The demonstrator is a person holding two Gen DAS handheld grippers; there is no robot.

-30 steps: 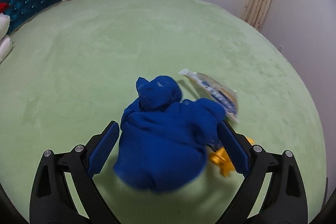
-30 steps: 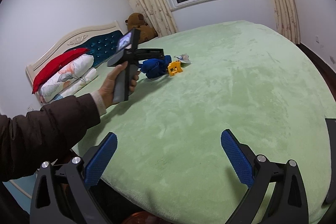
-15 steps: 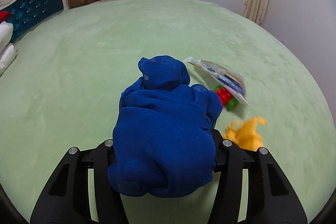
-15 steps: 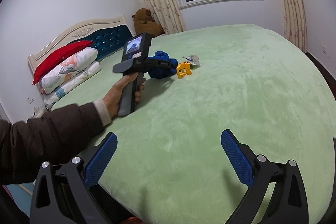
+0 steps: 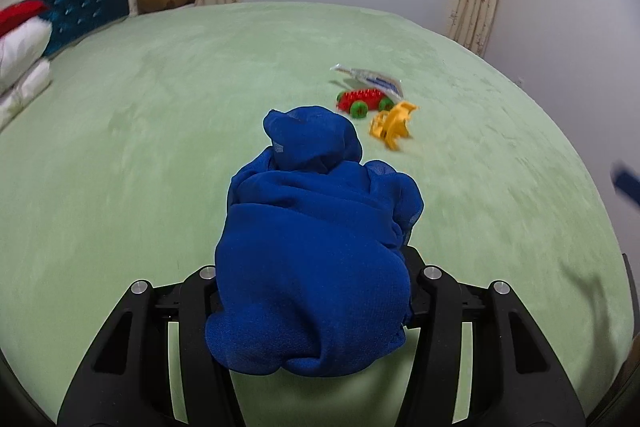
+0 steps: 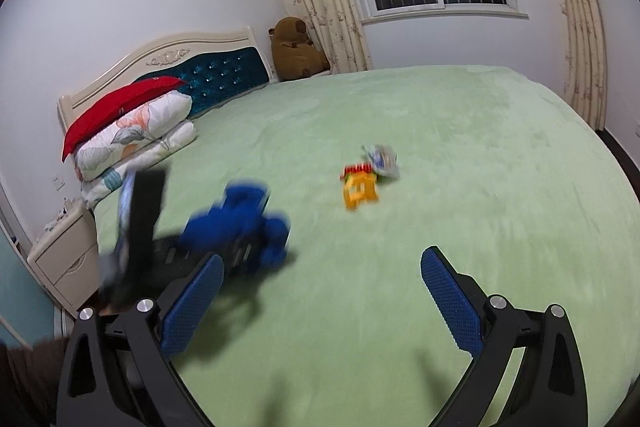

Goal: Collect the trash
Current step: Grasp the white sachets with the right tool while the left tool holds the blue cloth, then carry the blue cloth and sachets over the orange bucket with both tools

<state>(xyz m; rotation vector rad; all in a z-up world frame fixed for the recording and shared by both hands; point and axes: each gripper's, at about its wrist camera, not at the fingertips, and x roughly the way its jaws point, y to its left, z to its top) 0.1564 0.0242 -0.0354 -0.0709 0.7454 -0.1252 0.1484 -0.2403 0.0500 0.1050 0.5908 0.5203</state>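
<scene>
A bunched blue cloth fills the space between the pads of my left gripper, which is shut on it and holds it just above the green bed. The right wrist view shows the same cloth blurred at the left. Farther out on the bed lies a crumpled plastic wrapper, resting against a red toy car and a yellow toy piece. My right gripper hangs open over bare bedding, short of the wrapper. One blue pad of it shows at the right edge of the left wrist view.
The green bedspread covers a wide bed. Folded quilts with a red pillow lie by the blue headboard. A brown teddy bear sits in the corner. A white nightstand stands at the left, and curtains frame the window.
My left gripper shut on the blue cloth and drew it back, away from the wrapper and toys. My right gripper moved forward over the bed, closer to them.
</scene>
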